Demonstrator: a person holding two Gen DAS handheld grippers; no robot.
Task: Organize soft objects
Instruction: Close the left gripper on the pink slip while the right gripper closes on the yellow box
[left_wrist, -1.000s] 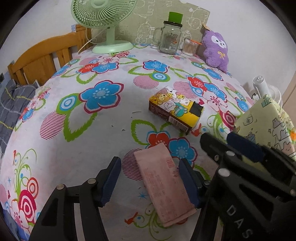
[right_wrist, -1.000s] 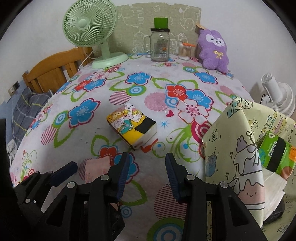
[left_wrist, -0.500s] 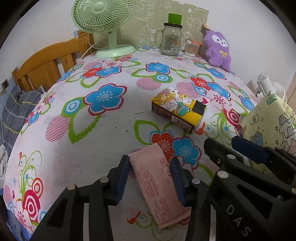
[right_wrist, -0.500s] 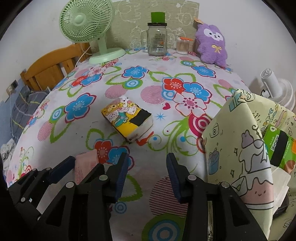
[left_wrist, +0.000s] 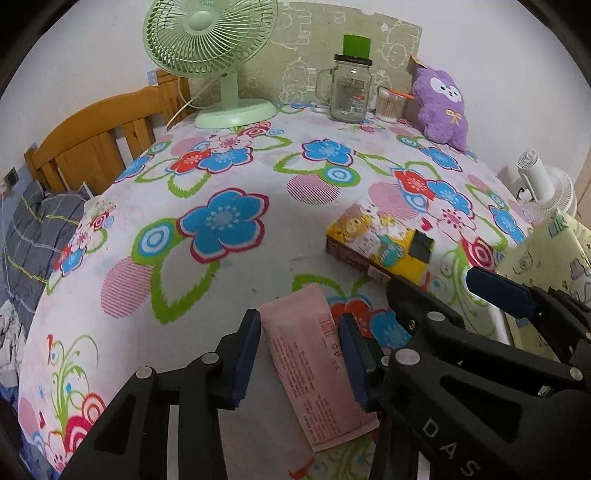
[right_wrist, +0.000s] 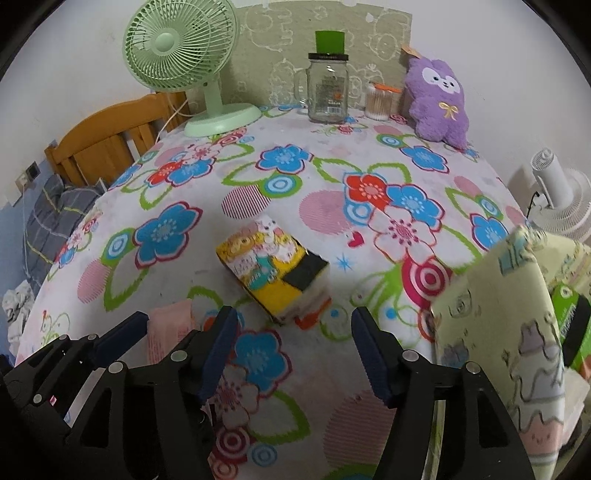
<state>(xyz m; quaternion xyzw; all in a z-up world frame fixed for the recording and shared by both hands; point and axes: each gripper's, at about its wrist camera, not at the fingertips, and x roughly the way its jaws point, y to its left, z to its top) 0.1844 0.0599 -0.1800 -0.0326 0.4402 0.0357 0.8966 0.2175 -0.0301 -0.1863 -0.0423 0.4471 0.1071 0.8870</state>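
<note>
Left gripper (left_wrist: 299, 354) clamps the pink tissue pack (left_wrist: 314, 365), right gripper (right_wrist: 295, 354) spreads wide over bare cloth.

Here on the floral tablecloth (left_wrist: 229, 280), the left one's blue pads press both long edges of the pink tissue pack, which lies flat at the near edge, one end poking out past the fingers. The right gripper's jaws are opening, nothing between them, just printed flowers below. Just beyond them sits the yellow cartoon tissue pack (right_wrist: 273, 273), flat on the cloth near the middle. To the right stands a pale green fabric bin (right_wrist: 495, 332) with a green pack (right_wrist: 569, 325) inside. At the far edge, a purple plush toy (right_wrist: 437, 99) sits beside a glass jar (right_wrist: 327, 92) and a green fan (right_wrist: 184, 55).
</note>
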